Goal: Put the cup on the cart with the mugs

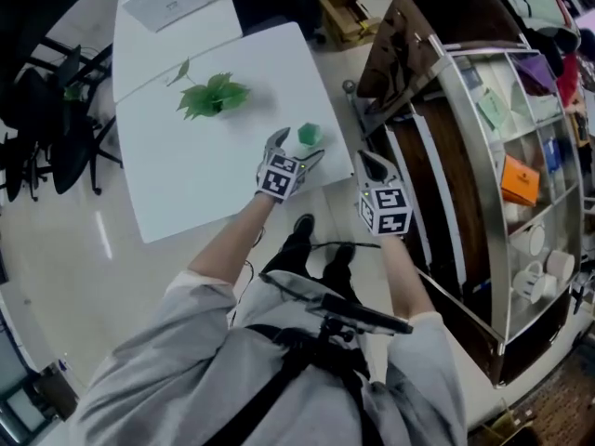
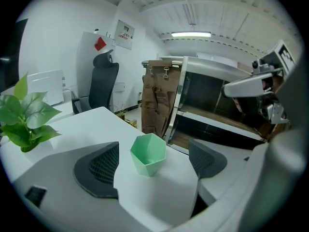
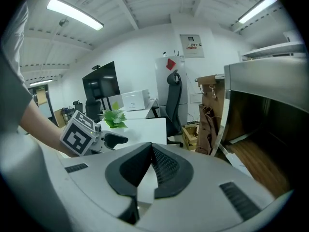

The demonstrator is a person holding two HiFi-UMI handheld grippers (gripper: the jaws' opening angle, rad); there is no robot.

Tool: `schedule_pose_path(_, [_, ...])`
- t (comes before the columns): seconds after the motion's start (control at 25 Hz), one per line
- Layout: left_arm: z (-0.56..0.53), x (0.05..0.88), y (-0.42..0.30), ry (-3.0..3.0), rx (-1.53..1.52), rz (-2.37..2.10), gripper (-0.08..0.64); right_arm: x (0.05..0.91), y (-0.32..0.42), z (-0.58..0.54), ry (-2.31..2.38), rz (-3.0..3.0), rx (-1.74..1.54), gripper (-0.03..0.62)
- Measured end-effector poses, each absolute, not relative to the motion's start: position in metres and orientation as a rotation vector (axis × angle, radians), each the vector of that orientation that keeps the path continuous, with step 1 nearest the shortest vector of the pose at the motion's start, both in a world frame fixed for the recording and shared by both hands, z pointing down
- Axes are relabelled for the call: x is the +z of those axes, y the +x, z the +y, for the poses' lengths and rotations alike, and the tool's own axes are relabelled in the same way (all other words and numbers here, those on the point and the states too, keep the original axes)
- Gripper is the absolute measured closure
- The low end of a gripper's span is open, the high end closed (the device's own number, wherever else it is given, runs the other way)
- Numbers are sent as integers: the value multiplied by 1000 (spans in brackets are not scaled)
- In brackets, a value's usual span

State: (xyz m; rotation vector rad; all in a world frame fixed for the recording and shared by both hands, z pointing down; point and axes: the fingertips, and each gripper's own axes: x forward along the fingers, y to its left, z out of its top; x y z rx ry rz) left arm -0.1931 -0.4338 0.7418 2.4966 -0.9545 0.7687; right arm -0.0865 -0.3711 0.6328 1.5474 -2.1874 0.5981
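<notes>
We are at the very start of the job: nothing has reached the cart yet. Toward the far side of the tabletop (image 1: 186, 184) stands a small leafy plant (image 1: 214, 96), well apart from anything we need. Our left gripper (image 1: 297, 149) is over the tabletop's near right corner with its jaws spread wide. The left gripper view shows the green cup (image 2: 148, 153) standing upright on the table between the two dark pads (image 2: 99, 169), touching neither. So the cup is framed but not gripped; it sits just beside the right edge, close to that near corner.

Our right gripper (image 1: 375, 167) hangs past that edge, over the floor between table and cart, its jaws pressed together with nothing in them. Further right is the cart (image 1: 446, 193), a shelved rack, and the white mugs (image 1: 530, 282) sit on one of its lower shelves.

We judge that the whole task is left to do: close on the cup, lift it, carry it across the gap and set it down beside the mugs.
</notes>
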Motion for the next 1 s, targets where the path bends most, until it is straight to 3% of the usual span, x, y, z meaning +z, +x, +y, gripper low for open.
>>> schedule_pose_path(0.6, [-456, 790, -168, 2492, 953, -858, 126, 691, -81, -397, 1521, -2073, 693, 583])
schedule_pose_path(0.64, [-457, 791, -169, 2491, 969, -861, 142, 691, -82, -397, 1519, -2072, 693, 583])
schedule_pose_path(0.68, [-458, 792, -171, 2491, 985, -870, 214, 692, -83, -397, 1513, -2073, 689, 583])
schedule_pose_path(0.72, [-460, 792, -173, 2490, 995, -878, 241, 692, -83, -398, 1508, -2072, 685, 583])
schedule_pose_path(1.0, [-465, 781, -173, 2502, 962, -881, 245, 692, -78, -395, 1514, -2055, 681, 583])
